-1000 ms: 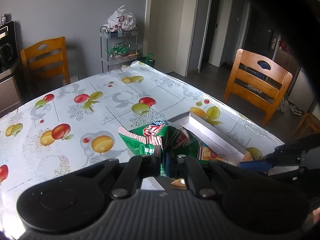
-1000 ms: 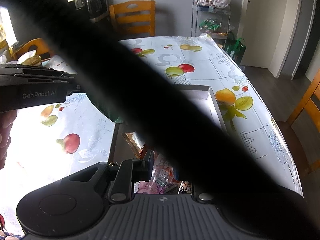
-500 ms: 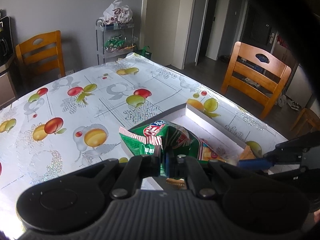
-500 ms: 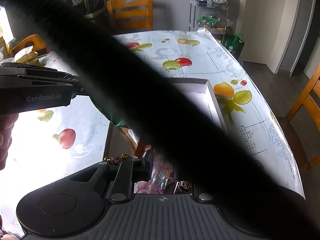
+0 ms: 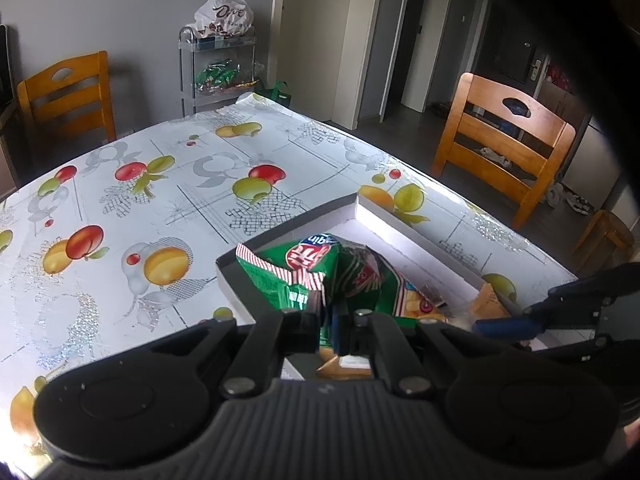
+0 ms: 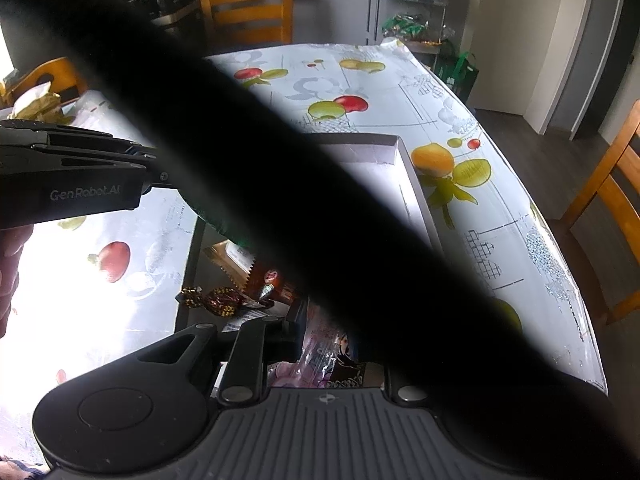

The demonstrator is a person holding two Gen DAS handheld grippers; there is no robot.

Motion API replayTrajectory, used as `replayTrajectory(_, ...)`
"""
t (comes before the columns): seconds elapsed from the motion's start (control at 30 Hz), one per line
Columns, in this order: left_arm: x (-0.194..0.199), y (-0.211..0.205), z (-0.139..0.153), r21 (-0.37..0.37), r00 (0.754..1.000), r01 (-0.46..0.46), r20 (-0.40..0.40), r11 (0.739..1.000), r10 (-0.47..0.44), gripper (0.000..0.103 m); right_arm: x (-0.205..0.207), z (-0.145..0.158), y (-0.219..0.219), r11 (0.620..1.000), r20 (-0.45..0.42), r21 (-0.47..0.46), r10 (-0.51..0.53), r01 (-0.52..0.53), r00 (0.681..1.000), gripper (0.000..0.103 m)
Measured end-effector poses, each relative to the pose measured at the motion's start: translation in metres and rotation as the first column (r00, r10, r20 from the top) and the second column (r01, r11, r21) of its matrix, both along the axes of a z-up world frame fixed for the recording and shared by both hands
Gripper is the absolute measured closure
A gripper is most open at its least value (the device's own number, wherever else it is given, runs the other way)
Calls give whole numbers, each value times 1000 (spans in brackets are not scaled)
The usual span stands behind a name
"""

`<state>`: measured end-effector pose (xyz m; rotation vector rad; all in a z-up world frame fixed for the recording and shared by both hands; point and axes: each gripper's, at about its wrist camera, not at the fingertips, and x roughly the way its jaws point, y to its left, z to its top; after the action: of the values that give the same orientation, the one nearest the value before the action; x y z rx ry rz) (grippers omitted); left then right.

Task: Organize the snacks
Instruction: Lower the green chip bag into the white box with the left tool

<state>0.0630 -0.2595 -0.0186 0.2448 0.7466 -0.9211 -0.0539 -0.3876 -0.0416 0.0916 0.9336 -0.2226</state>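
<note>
**Green snack bag pinched over the box**

The green snack bag [image 5: 320, 276], crumpled, with a red-and-white striped edge, is clamped between the tips of the left hand-held gripper [image 5: 334, 320], whose jaws are drawn together on its lower part. The bag hangs over the near corner of a shallow white box [image 5: 404, 232] that sits on the counter [image 5: 160, 200], which is covered by a fruit-print cloth. Below the bag, inside the box, lie other packets: a brown one with a serrated edge [image 6: 240, 258] and a small gold-and-red wrapped sweet [image 6: 218, 300] near the box's left wall.

The right hand-held gripper [image 6: 320, 344] is lower in the same box, with a pinkish clear packet [image 6: 316, 356] between its fingers; a wide dark band crosses that view and hides one finger, so I cannot tell whether the jaws grip the packet. In the left wrist view this gripper shows at the right edge, with blue tips [image 5: 504, 326] beside an orange-brown wrapper corner [image 5: 486, 300].

Beyond the counter stand two wooden chairs [image 5: 504, 140], and a metal trolley [image 5: 218, 64] with a white plastic bag [image 5: 224, 16] on top.
</note>
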Motion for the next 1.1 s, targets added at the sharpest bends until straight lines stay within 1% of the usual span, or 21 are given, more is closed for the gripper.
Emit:
replayTrajectory(0.23, -3, -4, -3, 9, 1000, 1, -2, 1000, -1, 103, 0, -3, -3, 1000, -10, -4, -9, 9, 1000, 79)
replayTrajectory(0.33, -3, -5, -5, 11, 1000, 5, -19, 1000, -5, 103, 1, -5, -2, 1000, -18, -3, -9, 9, 1000, 79)
replayTrajectory(0.7, -6, -7, -6, 20, 1000, 3, -15, 1000, -3, 103, 1, -4, -2, 1000, -18, -8, -12, 12, 1000, 77)
replayTrajectory(1.1, -10, -4, -6, 40, 1000, -4, 8, 999, 4, 98, -1, -1, 0, 1000, -12, -10, -17, 17, 1000, 68)
